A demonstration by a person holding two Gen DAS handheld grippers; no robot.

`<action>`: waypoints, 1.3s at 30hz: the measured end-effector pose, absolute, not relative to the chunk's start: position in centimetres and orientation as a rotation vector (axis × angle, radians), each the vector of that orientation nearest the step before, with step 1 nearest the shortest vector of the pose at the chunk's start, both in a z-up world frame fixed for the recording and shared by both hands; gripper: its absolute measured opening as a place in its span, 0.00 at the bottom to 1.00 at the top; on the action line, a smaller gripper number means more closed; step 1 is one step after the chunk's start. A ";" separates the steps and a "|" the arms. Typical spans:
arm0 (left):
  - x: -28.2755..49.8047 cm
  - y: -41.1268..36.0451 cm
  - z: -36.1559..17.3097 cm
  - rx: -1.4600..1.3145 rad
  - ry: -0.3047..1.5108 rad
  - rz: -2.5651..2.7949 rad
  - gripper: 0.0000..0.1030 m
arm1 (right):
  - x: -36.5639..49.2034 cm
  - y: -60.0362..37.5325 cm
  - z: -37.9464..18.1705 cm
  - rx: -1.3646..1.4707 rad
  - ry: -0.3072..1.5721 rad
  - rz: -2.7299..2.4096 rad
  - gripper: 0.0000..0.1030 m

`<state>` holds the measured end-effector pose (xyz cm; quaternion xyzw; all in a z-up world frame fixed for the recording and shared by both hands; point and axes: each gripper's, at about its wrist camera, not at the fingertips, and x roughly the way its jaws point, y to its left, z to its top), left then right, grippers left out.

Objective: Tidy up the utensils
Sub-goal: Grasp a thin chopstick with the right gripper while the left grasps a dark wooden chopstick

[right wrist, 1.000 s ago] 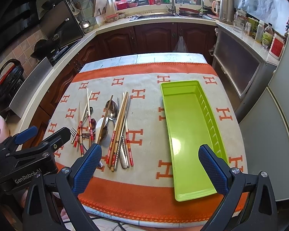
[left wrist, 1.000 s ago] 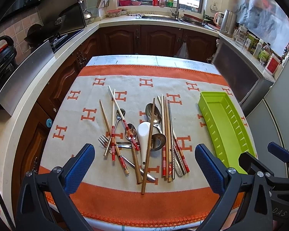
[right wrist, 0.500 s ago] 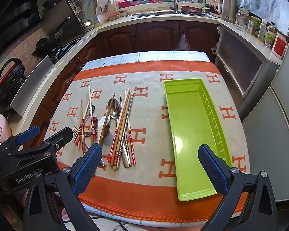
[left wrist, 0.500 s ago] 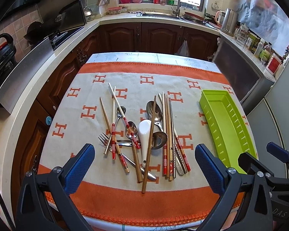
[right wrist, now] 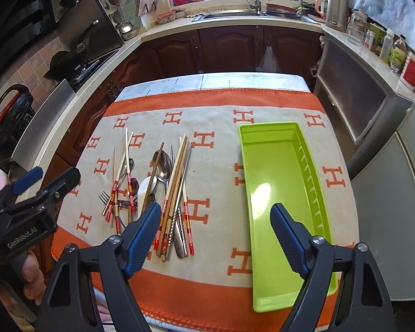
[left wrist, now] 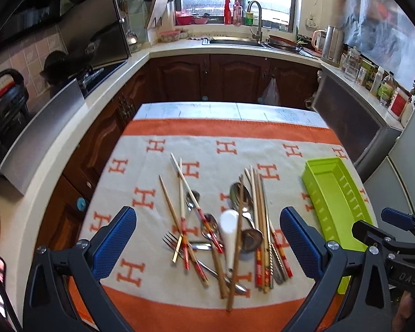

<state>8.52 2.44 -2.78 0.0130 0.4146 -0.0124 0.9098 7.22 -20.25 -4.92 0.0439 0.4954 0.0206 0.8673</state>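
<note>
A: Both grippers have dipped toward the cloth since a second ago; the right gripper (right wrist: 215, 238) has narrowed a little yet remains open and empty, and the left gripper (left wrist: 207, 243) gapes wide.

B: And the utensils (left wrist: 224, 229)?

A: Heaped mid-frame, low. Chopsticks (right wrist: 177, 188) are light, stiff, slippery; pinch mid-shaft. The white ceramic spoon (left wrist: 229, 229) looks fragile.

B: Obstacles?

A: Sticks cross over the spoons; the green tray (right wrist: 276, 177) lies empty at right.

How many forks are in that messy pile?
1. The fork lies at the pile's left edge, its prongs pointing left and its handle running under the chopsticks. Another could be hidden under the heap.
</note>
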 end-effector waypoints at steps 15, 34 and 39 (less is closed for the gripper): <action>15.1 4.8 -6.7 -0.001 1.024 -0.082 0.99 | 17.4 -17.0 -9.5 0.087 1.221 0.181 0.49; 17.8 1.4 -15.9 -0.097 1.289 -0.270 0.48 | 23.5 -15.8 -21.8 0.355 1.454 0.248 0.22; 18.2 0.8 -16.5 -0.080 1.299 -0.263 0.48 | 24.3 -14.9 -22.9 0.358 1.472 0.254 0.20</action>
